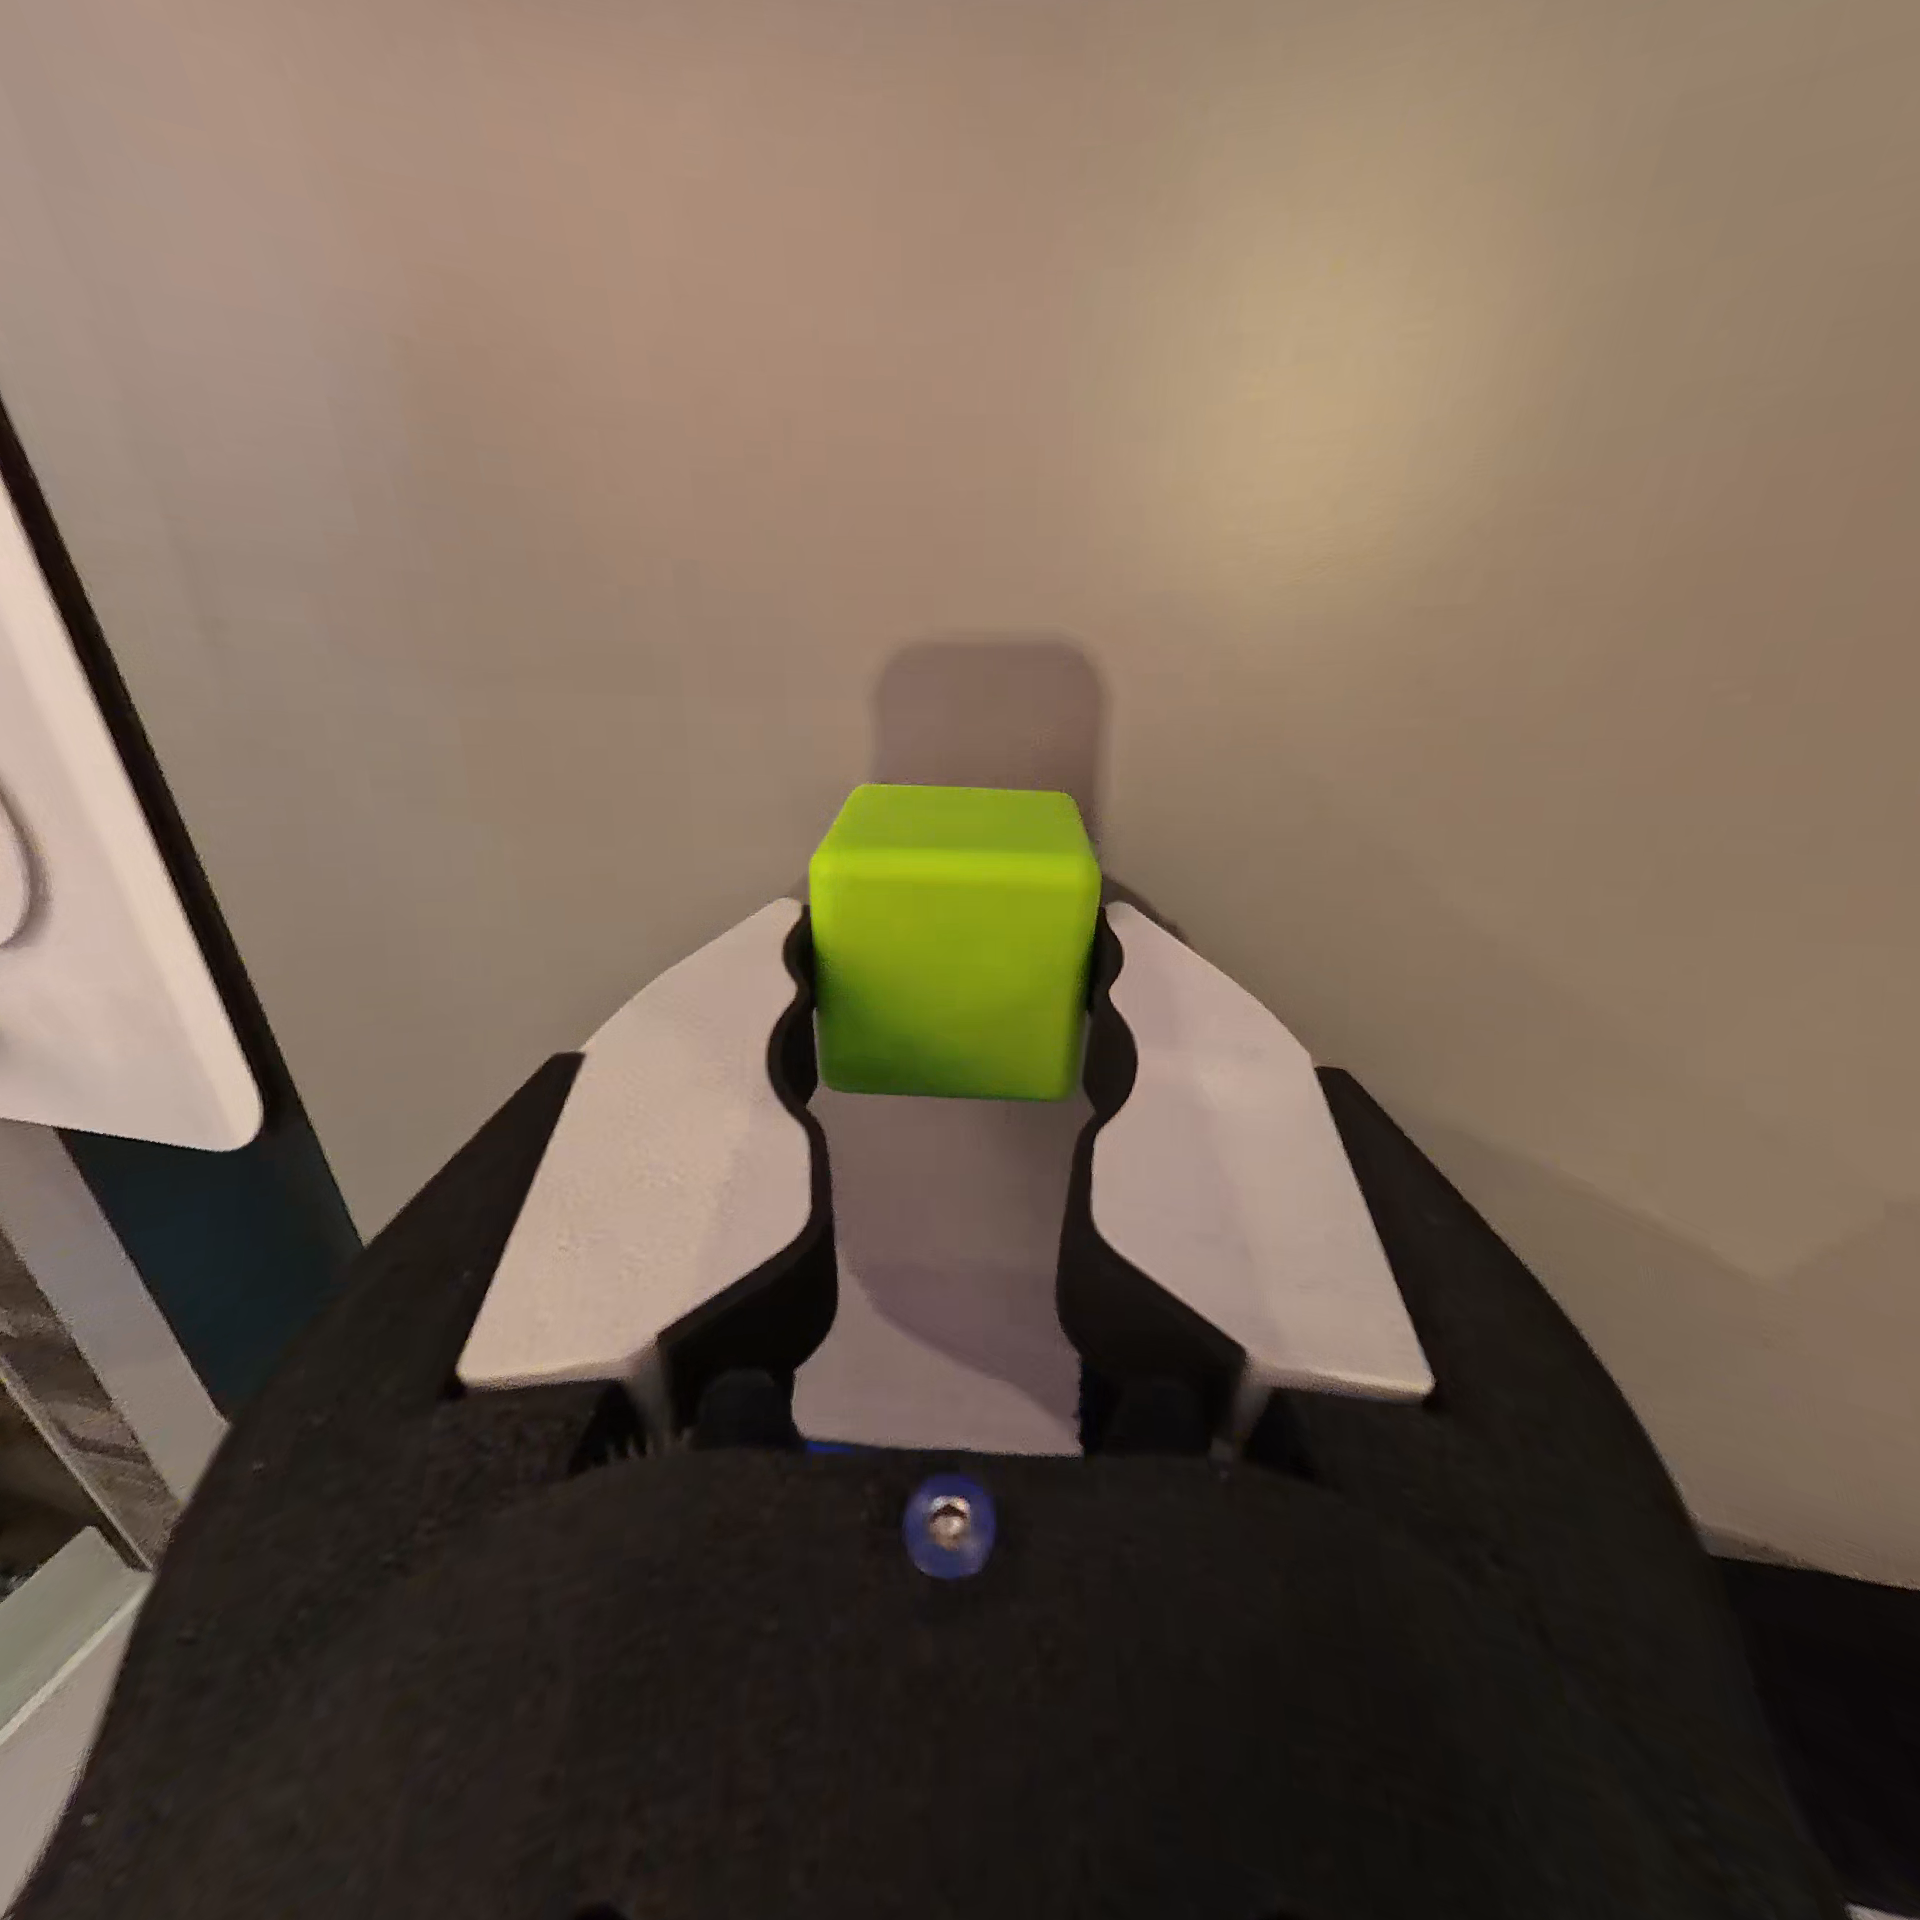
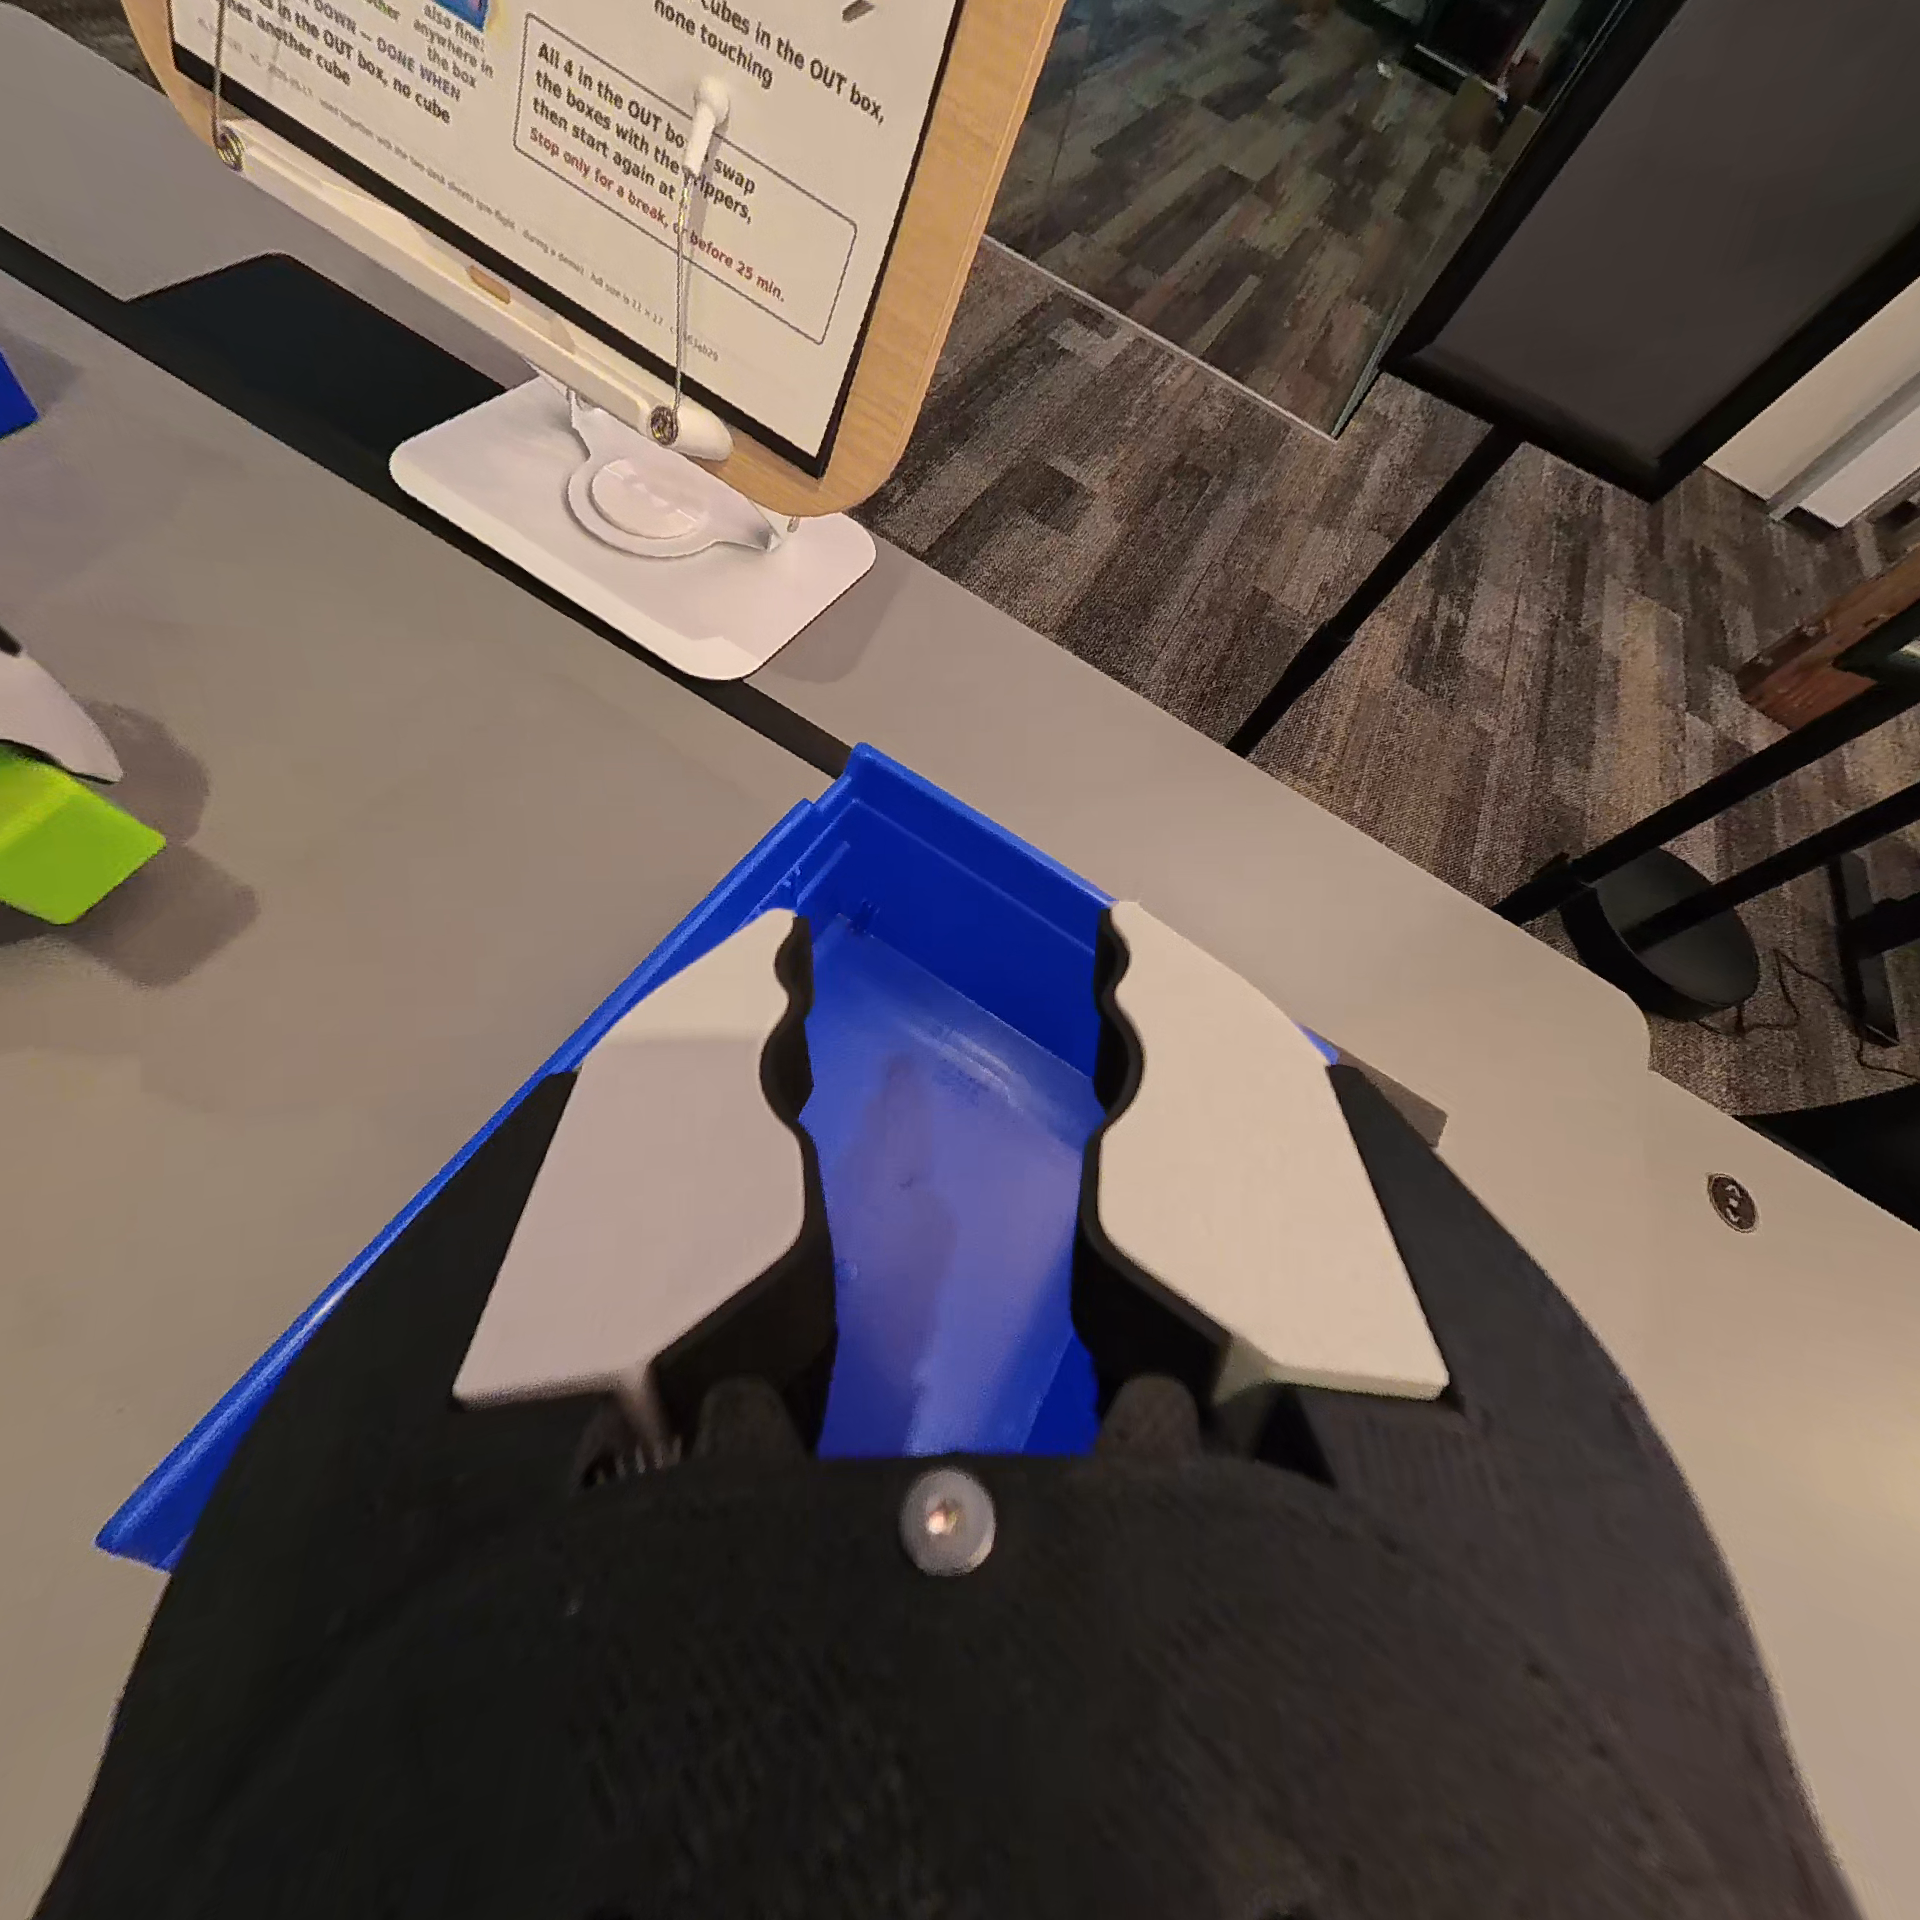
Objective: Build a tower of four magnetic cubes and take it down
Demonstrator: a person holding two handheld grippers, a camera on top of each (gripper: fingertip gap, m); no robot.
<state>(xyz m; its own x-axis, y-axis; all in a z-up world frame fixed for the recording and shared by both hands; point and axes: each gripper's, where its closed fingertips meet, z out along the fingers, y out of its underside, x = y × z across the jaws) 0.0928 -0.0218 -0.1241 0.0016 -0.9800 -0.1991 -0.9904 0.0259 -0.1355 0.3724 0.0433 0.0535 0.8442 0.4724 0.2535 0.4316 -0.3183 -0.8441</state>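
Left tongs [image 1: 954,935] gripping green cube [image 1: 951,945], underside hidden

We find the cube [image 1: 954,966] between the left gripper's [image 1: 954,940] fingertips above the table [image 1: 1351,520]; the right gripper [image 2: 951,971] hangs over the bin [image 2: 966,904], stand [image 2: 634,540] behind.

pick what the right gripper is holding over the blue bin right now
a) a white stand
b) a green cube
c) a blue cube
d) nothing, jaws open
d: the right gripper has its jaws spread with only the blue bin floor showing between them, while the green cube is clamped in the left gripper.
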